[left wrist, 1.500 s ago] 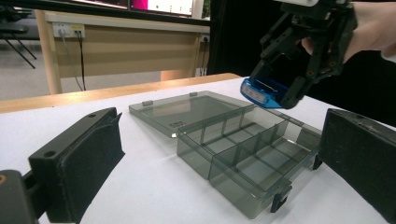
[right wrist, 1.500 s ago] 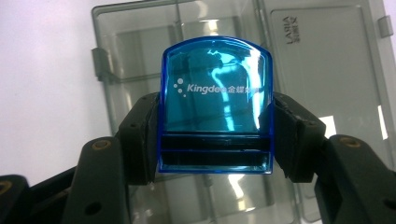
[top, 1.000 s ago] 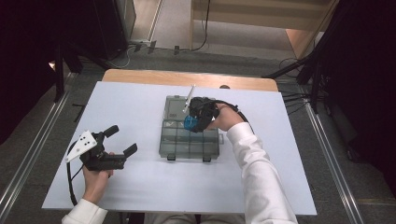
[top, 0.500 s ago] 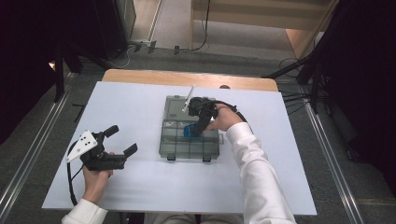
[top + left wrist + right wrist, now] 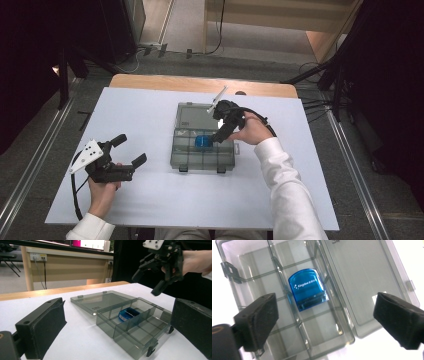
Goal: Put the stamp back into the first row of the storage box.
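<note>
Right gripper (image 5: 219, 131): raised over open organiser box (image 5: 204, 152), jaws spread wide, holding nothing. Blue case (image 5: 308, 288): lying in middle compartment. Left gripper (image 5: 131, 150): resting on tabletop (image 5: 150, 195), jaws wide, empty.

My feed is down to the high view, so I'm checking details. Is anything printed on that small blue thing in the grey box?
Observer: Yes, the blue translucent plastic item carries white lettering on top.
Operator: Is the right claw gripping it?
Observer: No, the right claw hangs open above it, jaws wide apart.
Operator: And the box lid?
Observer: The smoky grey transparent organiser box has its lid lying flat, open on the white table.
</note>
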Available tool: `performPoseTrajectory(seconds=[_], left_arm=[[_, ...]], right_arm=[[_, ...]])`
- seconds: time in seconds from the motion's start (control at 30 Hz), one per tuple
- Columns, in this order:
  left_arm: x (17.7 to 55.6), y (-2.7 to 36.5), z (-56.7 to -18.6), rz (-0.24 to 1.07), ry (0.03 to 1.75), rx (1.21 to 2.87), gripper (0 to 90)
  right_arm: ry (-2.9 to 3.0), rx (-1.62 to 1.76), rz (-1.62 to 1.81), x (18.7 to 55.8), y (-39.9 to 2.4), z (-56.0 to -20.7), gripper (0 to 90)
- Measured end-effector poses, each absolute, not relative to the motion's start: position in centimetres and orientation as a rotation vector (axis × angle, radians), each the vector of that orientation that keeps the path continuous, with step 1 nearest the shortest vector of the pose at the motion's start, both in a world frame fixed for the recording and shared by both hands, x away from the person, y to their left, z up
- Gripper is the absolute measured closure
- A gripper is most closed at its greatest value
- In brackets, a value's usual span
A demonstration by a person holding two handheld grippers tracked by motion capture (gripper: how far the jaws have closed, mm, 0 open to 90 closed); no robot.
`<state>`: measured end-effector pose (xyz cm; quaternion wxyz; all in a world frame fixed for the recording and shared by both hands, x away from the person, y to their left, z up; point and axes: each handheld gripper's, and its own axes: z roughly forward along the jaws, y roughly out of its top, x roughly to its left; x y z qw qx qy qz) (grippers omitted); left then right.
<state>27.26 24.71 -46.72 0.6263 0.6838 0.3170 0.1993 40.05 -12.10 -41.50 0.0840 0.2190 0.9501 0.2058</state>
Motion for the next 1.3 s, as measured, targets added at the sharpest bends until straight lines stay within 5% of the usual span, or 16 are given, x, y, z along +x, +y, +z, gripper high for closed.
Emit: performPoseTrajectory(seconds=[0.8, 1.3], left_arm=[[27.1, 24.6, -46.7, 0.467, 0.725, 1.582, 0.0], [27.1, 24.6, -46.7, 0.471, 0.726, 1.588, 0.0]], right_arm=[[2.533, 1.02, 0.914, 34.3, -20.9, -40.8, 0.0], [2.337, 1.138, 1.073, 30.0, -24.1, -43.3, 0.0]])
